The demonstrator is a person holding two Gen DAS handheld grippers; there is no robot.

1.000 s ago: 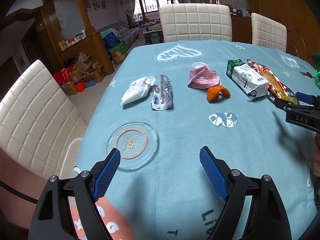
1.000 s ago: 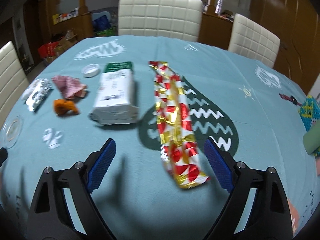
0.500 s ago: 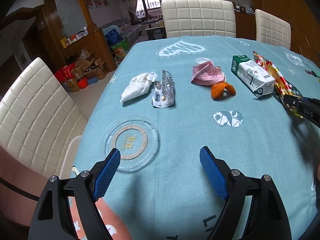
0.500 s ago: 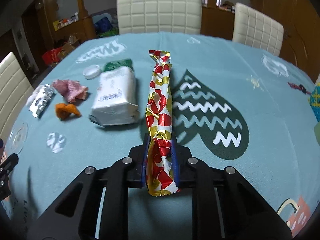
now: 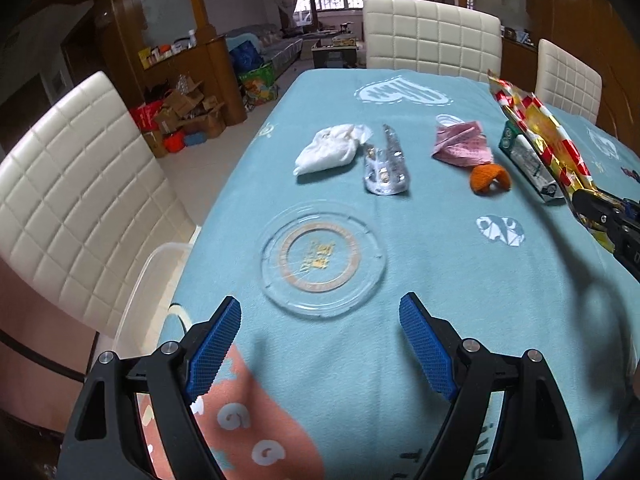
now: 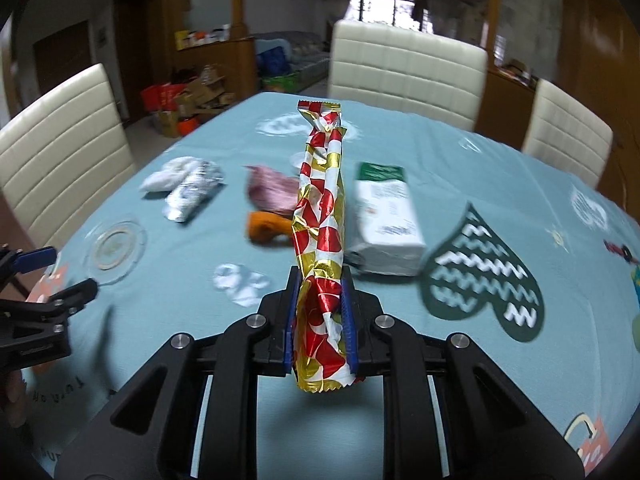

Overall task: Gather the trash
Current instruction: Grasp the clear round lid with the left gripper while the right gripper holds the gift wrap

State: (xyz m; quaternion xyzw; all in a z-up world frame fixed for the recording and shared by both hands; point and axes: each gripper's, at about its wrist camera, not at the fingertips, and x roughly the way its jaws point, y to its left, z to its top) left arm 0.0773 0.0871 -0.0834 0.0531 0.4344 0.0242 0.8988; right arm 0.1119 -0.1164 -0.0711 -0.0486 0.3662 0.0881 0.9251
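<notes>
My right gripper (image 6: 319,280) is shut on a long red, gold and white foil wrapper (image 6: 322,220), held clear of the table and sticking out ahead of the fingers. The same wrapper (image 5: 536,128) shows at the right edge of the left wrist view. On the blue tablecloth (image 5: 440,280) lie a white crumpled tissue (image 5: 330,150), a silver blister pack (image 5: 386,168), a pink paper (image 5: 462,146), an orange peel (image 5: 489,178) and a white-green carton (image 6: 386,216). My left gripper (image 5: 320,344) hangs open just short of a clear plastic lid (image 5: 322,262).
White padded chairs stand at the left (image 5: 72,200) and at the far end (image 5: 432,36). A clear plastic bin (image 5: 148,280) sits below the table's left edge. Boxes and bags (image 5: 180,112) clutter the floor beyond.
My right gripper shut on the foil wrapper, then lifted it off the table and swung left. The left gripper, still open, drifted closer to the clear lid.
</notes>
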